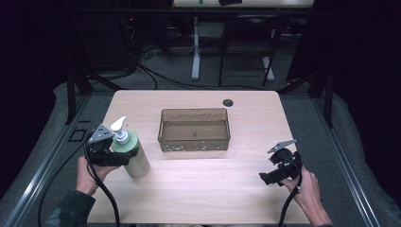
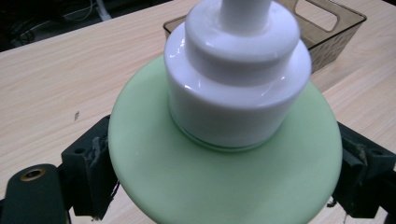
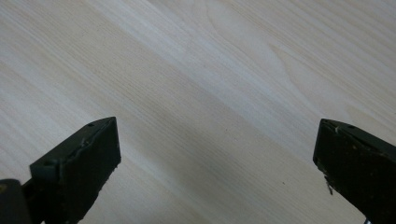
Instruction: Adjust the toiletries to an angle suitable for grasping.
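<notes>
Pump bottle [image 1: 134, 153], green with a white pump head, stands upright at the left of the wooden surface [image 1: 203, 189], left of the brown translucent bin [image 1: 194, 128]. Your left gripper [image 1: 124, 153] has its fingers [image 2: 88, 172] clamped on the bottle's shoulder. Your right gripper [image 1: 270, 177] hovers over bare surface, fingers [image 3: 79, 172] spread wide, holding nothing.

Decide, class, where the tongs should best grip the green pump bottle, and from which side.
Probably the bottle body just below its shoulder, as the left tongs do now, coming in level from the table's left. The round green body spans the jaws and gives both pads a seat; the white pump above is narrower, stepped and slick, so a grip there could slip.
</notes>
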